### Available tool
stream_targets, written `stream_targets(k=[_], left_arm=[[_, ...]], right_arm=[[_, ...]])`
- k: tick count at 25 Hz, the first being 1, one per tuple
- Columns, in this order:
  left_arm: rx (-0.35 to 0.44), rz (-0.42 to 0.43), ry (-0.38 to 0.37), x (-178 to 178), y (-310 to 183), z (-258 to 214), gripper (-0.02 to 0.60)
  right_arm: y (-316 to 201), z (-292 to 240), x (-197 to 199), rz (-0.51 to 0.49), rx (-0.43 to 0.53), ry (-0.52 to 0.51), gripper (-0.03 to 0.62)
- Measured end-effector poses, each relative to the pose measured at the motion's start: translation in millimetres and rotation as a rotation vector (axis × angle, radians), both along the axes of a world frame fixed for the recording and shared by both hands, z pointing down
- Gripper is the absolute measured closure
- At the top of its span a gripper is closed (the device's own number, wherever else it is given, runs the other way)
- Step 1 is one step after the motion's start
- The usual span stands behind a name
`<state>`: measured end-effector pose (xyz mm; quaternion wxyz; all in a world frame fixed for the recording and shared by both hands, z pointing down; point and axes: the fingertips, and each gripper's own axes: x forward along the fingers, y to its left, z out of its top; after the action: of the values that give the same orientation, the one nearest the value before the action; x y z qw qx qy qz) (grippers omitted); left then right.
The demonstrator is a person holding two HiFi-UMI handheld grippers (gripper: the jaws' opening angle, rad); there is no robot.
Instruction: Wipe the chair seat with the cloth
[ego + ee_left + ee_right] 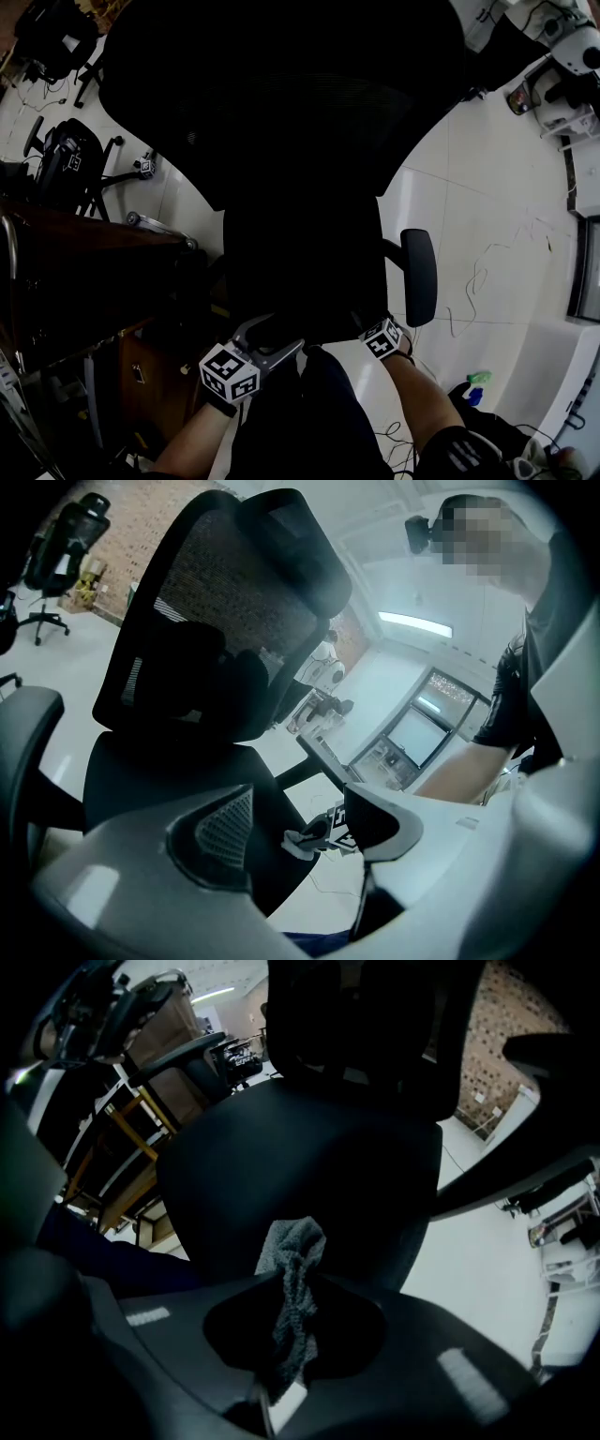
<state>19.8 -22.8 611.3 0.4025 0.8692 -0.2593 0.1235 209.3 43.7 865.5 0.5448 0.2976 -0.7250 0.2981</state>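
Cloth (pixel 295 1241): grey, bunched, clamped in right gripper (pixel 295 1302), at front edge of chair seat (pixel 300 1138). Left gripper (pixel 300 806): jaws apart, empty. Progress: cloth in hand; most of the wiping seemingly remains.

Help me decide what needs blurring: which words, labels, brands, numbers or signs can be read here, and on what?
No readable text in any view.
Left marker cube, right marker cube: black-and-white square patterns, no letters or numbers.
Chair, cloth: no label or print shows.
Distant screen-like panel: too blurred to read.
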Motion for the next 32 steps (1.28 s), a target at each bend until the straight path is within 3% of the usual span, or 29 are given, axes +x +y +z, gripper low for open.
stream_targets(k=[3,6,13,19,26,32], left_arm=[[0.004,-0.021,-0.012,-4,-1,-5,0.253],[0.007,-0.051,-0.023,-15,-2,-16,0.253],[0.070,-0.116,-0.034,-38,-4,-75,0.253],[0.151,-0.155,-0.034,-58,5,-136,0.253],[0.241,-0.144,-0.004,-69,56,-187,0.253],[0.331,-0.079,0.035,-68,138,-215,0.253]], right_arm=[[-4,-13,5,0.112,-0.002,-0.050,0.548],[-16,-49,-8,0.189,0.042,-0.162,0.548],[-58,-177,-51,0.214,0.204,-0.423,0.548],[-76,-269,-76,0.285,0.289,-0.553,0.548],[-41,-360,-90,0.251,0.434,-0.628,0.548],[36,-410,-79,0.342,0.548,-0.680,0.548]])
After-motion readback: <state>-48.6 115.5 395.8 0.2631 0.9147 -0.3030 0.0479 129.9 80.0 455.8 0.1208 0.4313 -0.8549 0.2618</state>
